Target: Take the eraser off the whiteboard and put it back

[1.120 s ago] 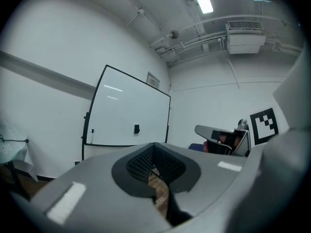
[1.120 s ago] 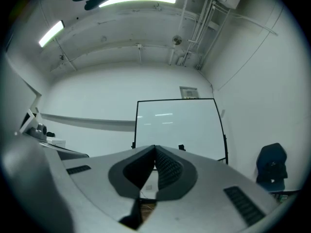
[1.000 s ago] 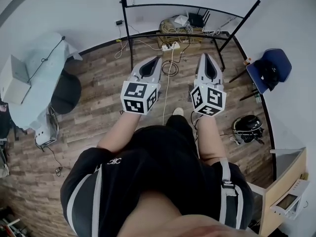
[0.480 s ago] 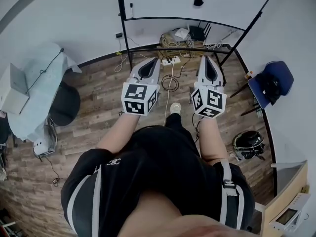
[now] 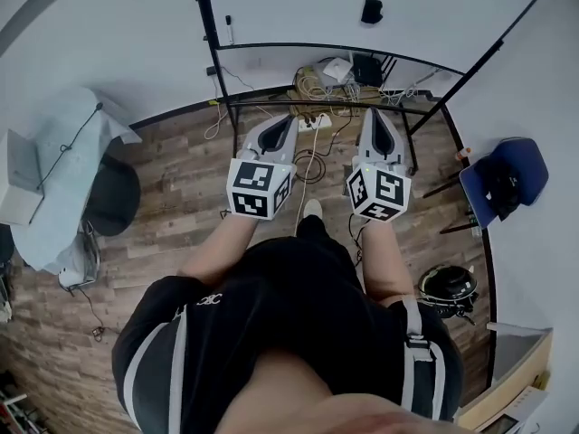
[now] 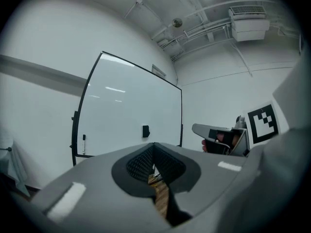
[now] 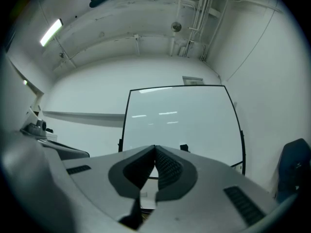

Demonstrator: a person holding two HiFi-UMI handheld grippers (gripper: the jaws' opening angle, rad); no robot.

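A tangle of cables (image 5: 317, 87) lay on the brown wood-plank floor (image 5: 181, 179) at the far side, under the black metal stand (image 5: 218, 61), whose lower crossbar passed just beyond the tool tips in the head view. A blue chair (image 5: 511, 174) stood at the right. A cloth-covered tabletop (image 5: 63, 152) and a round black stool (image 5: 113, 193) stood at the left.

The left tool (image 5: 288, 117) and the right tool (image 5: 374, 113) were side by side, both pointing toward the large black-framed whiteboard (image 5: 289, 3). Each had its jaws closed on nothing (pads met at the tips).

The small black rectangular eraser (image 5: 371, 10) sat on the board's white face, low and right of centre, well apart from both tools. A thin marker (image 5: 229, 23) hung near the board's left edge.
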